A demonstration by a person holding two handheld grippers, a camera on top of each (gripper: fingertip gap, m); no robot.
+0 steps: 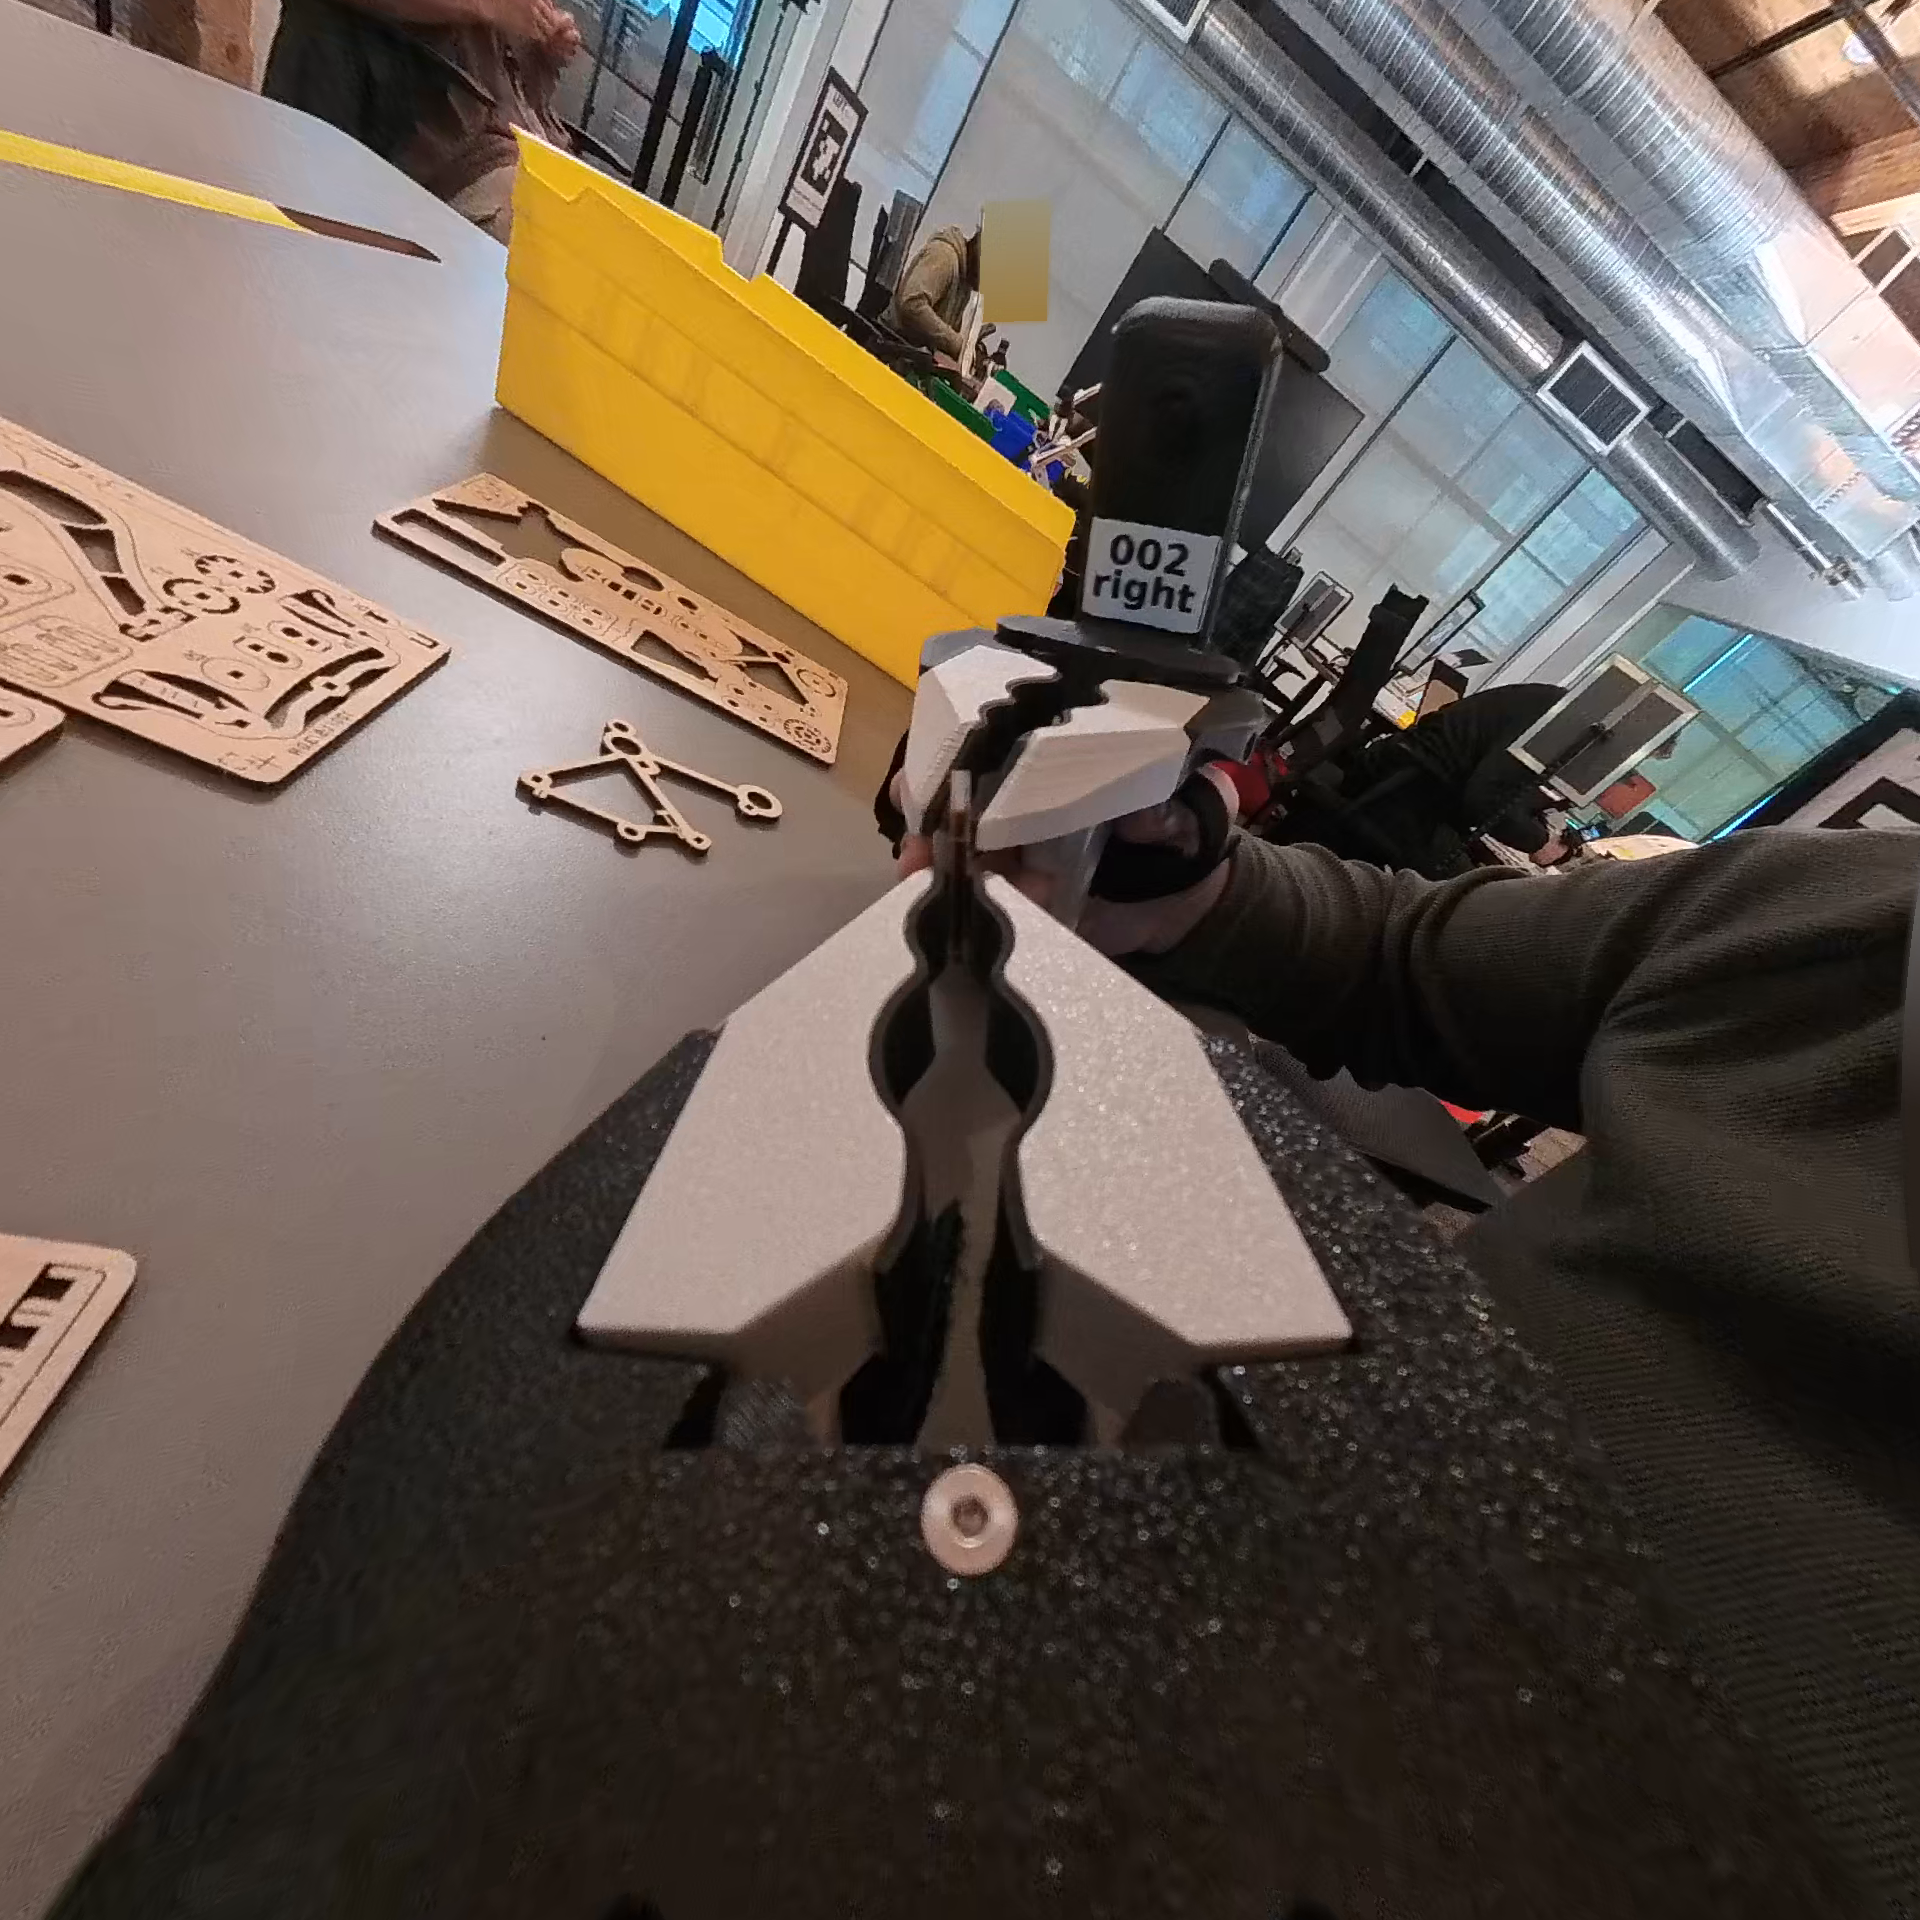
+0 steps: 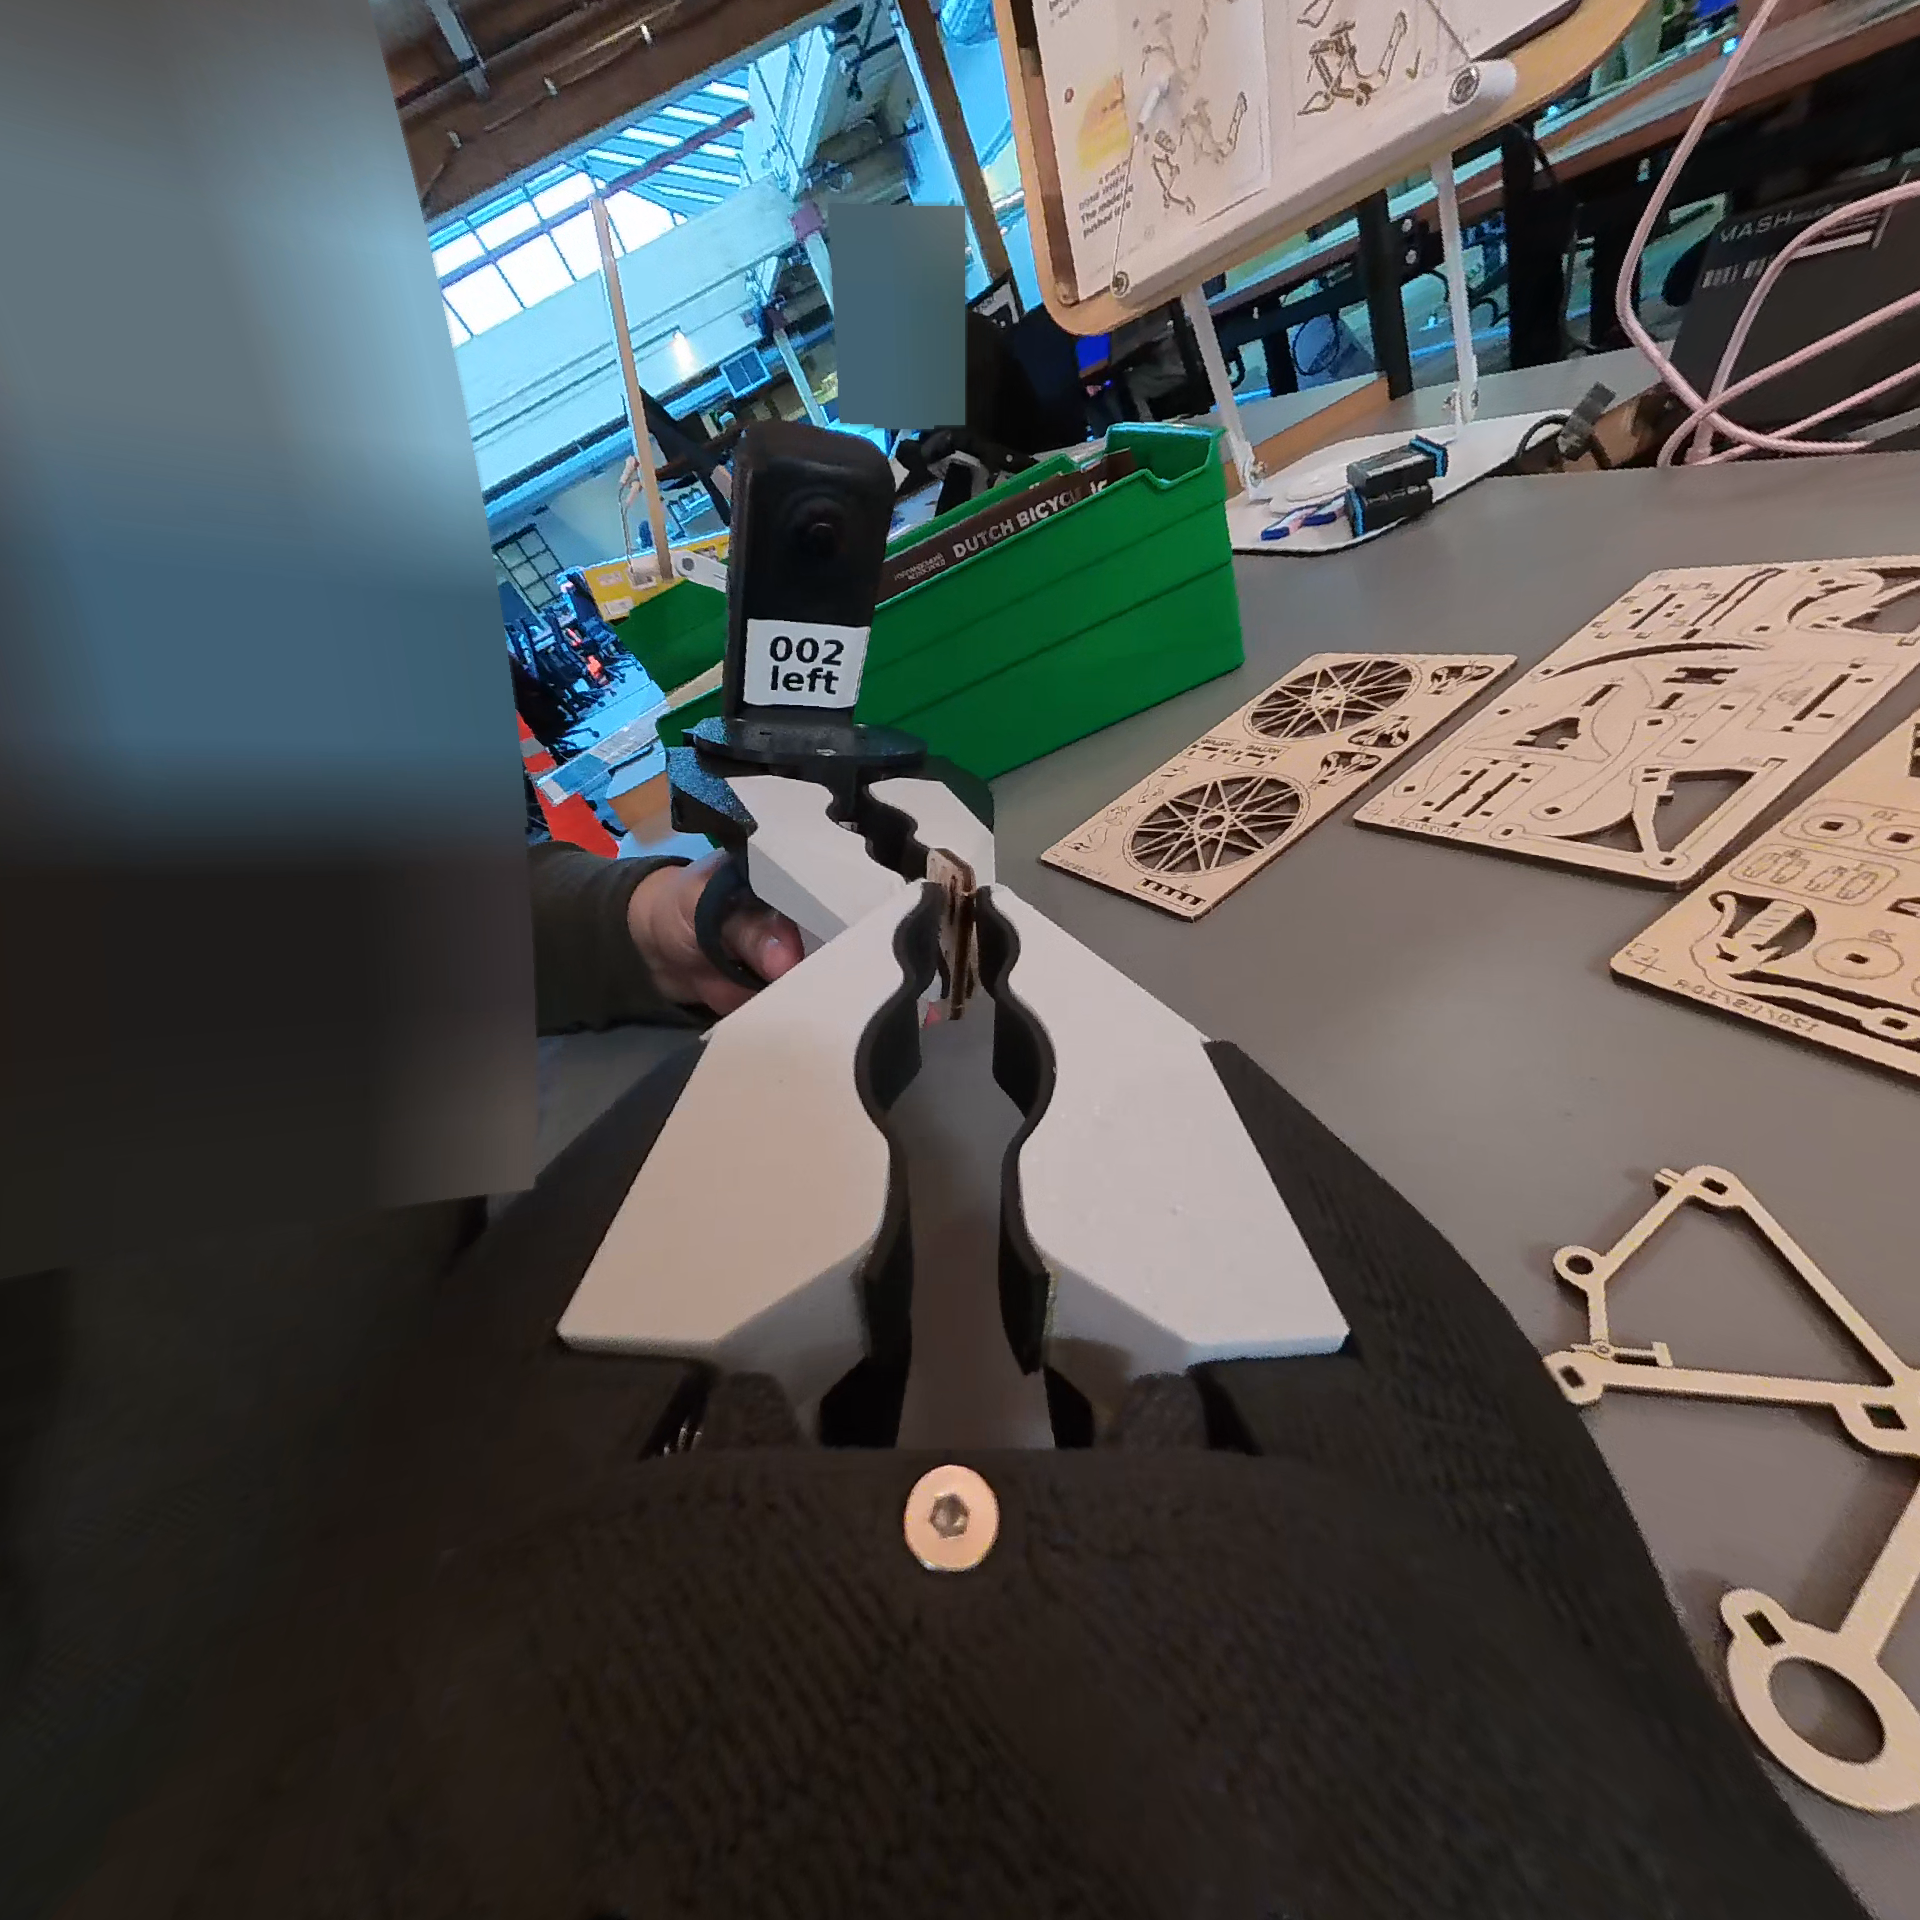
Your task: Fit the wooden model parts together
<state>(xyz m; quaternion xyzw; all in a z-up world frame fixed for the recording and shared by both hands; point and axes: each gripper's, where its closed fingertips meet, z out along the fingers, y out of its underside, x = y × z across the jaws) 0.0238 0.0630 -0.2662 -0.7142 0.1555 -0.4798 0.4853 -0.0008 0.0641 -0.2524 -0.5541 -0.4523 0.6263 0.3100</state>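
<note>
Two grippers: meet tip to tip above the bench (image 1: 260, 1039), both on one small wooden part.
Left gripper (image 1: 958, 883): jaws nearly closed, pinching the thin part's near edge at their tips.
Part (image 2: 954, 935): a small flat wooden piece, held in the air between the two sets of tips, off the bench. In the left wrist view it shows edge-on as a dark sliver (image 1: 960, 831).
Right gripper (image 2: 951, 914): jaws narrow, clamped on the same part from the other side; the hand behind it (image 1: 1143, 862) grips the handle.
Long axis: runs roughly upright in both views, with the flat faces against the right jaws; which end is which I cannot tell.
Step in hand: looks like a handover or regrip of one part, or two thin pieces being pressed together; whether it is one piece or two stacked is unclear.
Next move: probably one gripper lets go only once the other has a firm hold, then the part is carried to its mate and its tab lined up squarely with the slot.
Frame (image 2: 1756, 1382): a cut-out triangular piece, lying flat on the bench to the right, apart from the grippers, a likely mate.
Sheets (image 2: 1278, 779): laser-cut boards lying flat farther right, several parts already punched out.
Bins: yellow (image 1: 769, 468) and green (image 2: 1081, 623), at the bench's far side.
</note>
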